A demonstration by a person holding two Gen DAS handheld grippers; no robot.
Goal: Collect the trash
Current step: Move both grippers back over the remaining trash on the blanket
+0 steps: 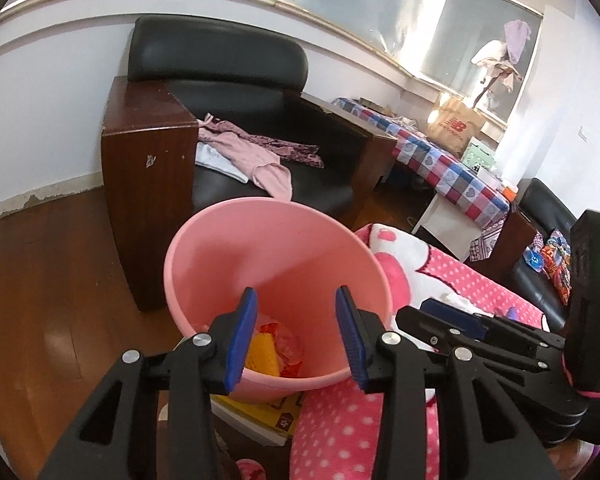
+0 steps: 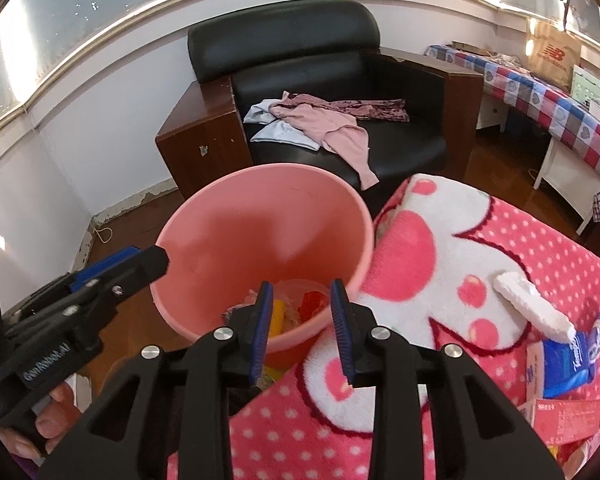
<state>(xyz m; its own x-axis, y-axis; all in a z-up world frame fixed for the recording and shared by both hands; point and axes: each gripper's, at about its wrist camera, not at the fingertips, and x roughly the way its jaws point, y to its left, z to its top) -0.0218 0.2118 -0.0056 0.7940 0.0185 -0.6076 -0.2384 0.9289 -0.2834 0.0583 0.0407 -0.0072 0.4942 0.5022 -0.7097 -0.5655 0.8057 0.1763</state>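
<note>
A pink plastic bin (image 1: 260, 248) stands on the floor beside a pink dotted blanket (image 1: 476, 284). It holds yellow and red wrappers (image 1: 276, 348); they also show in the right wrist view (image 2: 300, 308) inside the bin (image 2: 260, 216). My left gripper (image 1: 296, 336) is open and empty over the bin's near rim. My right gripper (image 2: 302, 328) is open and empty over the bin's near edge. On the blanket (image 2: 440, 264) lie a white rolled tissue (image 2: 532, 306), a blue tissue pack (image 2: 576, 356) and a pink packet (image 2: 564, 418).
A black armchair (image 1: 228, 96) with wooden arms holds pink clothes (image 1: 252, 152) behind the bin. A table with a checked cloth (image 1: 440, 160) and a paper bag (image 1: 456, 124) stands at the right. A yellow box (image 1: 264, 412) lies under the bin. The floor is wooden.
</note>
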